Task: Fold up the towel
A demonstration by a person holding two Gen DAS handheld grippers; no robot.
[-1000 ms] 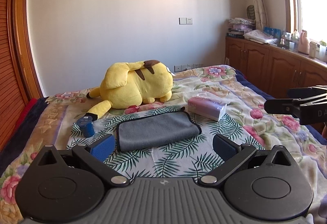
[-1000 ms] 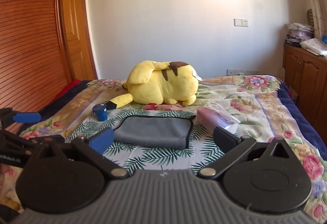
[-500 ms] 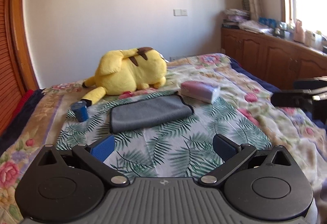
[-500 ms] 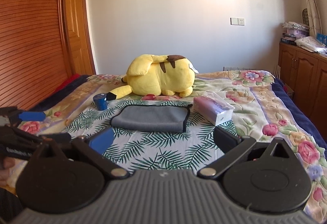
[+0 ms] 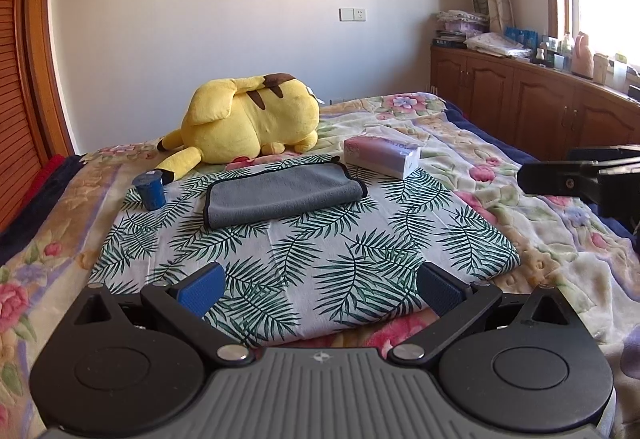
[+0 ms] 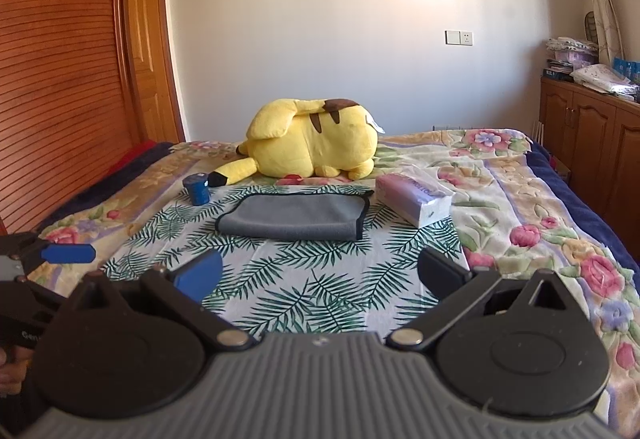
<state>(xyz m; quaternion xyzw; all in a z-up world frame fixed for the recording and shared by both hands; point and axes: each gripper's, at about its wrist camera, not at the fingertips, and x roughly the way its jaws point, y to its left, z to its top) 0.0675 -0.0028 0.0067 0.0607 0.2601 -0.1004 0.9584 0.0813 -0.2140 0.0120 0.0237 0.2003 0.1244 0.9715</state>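
A grey towel (image 5: pixel 280 193) with black edging lies folded flat on a palm-leaf cloth (image 5: pixel 352 271) on the bed; it also shows in the right wrist view (image 6: pixel 296 217). My left gripper (image 5: pixel 320 289) is open and empty, well short of the towel, over the near edge of the cloth. My right gripper (image 6: pixel 320 275) is open and empty, also short of the towel. The right gripper shows at the right edge of the left wrist view (image 5: pixel 580 179). The left gripper's blue pad (image 6: pixel 66 253) shows at the left edge of the right wrist view.
A yellow plush toy (image 5: pixel 248 119) lies behind the towel. A blue cup (image 5: pixel 151 191) stands left of it and a pink tissue pack (image 5: pixel 380 155) lies to its right. Wooden cabinets (image 5: pixel 532 99) line the right wall; a wooden wardrobe (image 6: pixel 60 79) stands on the left.
Both grippers have drawn back from the towel, which now looks farther away in both views. The towel stays folded where it lay. Both grippers stay open.
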